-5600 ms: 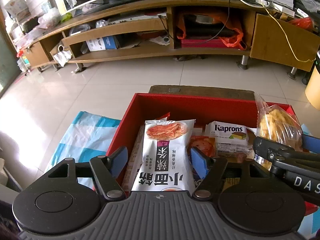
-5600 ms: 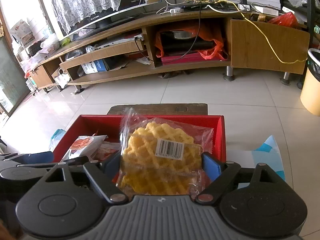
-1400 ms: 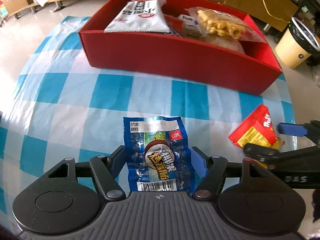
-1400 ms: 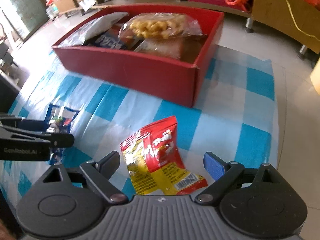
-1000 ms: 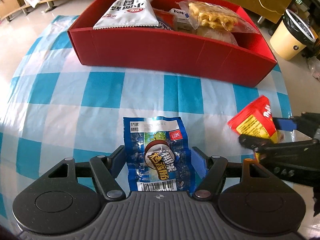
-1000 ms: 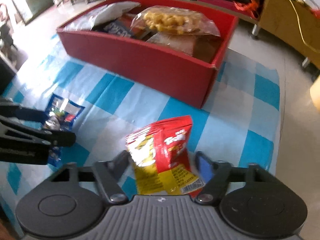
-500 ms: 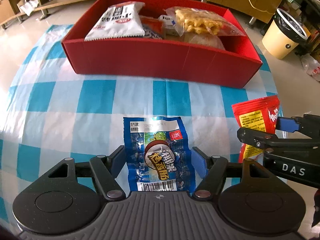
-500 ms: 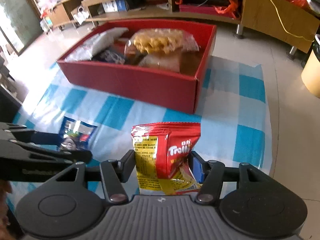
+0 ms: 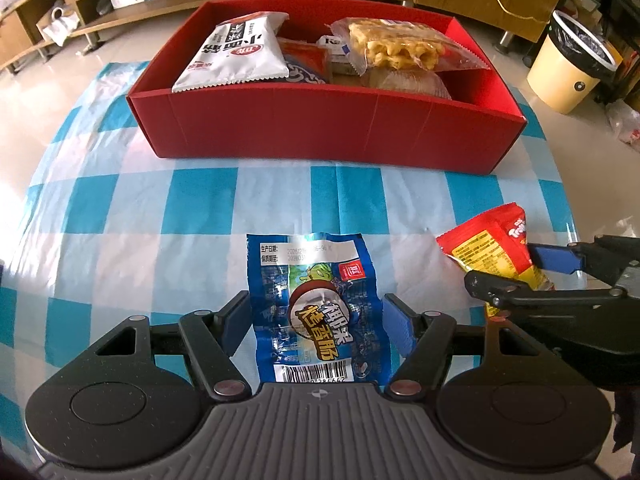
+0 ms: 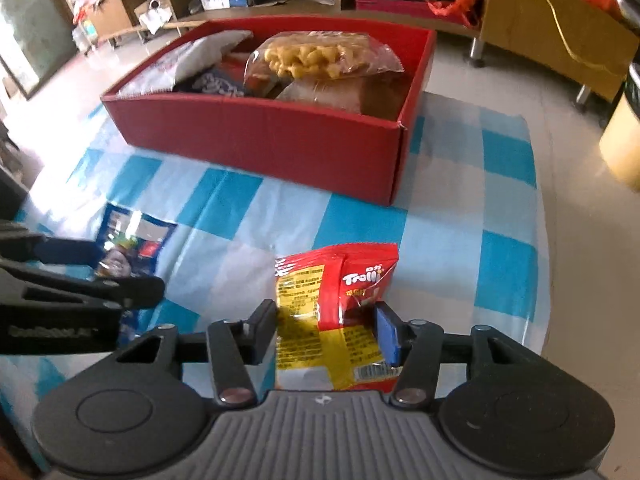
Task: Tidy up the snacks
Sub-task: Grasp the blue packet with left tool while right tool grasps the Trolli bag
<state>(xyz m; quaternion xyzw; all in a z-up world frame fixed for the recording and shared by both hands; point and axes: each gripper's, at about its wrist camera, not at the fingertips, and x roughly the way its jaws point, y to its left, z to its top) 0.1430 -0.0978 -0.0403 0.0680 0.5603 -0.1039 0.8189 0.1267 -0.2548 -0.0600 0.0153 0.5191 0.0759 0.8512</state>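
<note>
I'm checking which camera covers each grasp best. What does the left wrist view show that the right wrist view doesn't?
Only the left wrist view shows the blue sausage packet whole, printed face and barcode up, between the left gripper fingers, and the bin whole.

Only the right wrist view shows the right gripper fingers pressing both sides of the red Trolli packet.

Both show the red box of snacks with the waffle bag on top, and the checked cloth.

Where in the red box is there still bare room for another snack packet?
The red box has bare floor at its right end, between the waffle bag and the right wall. The left and middle are crowded under the white packet and the snacks around it.
</note>
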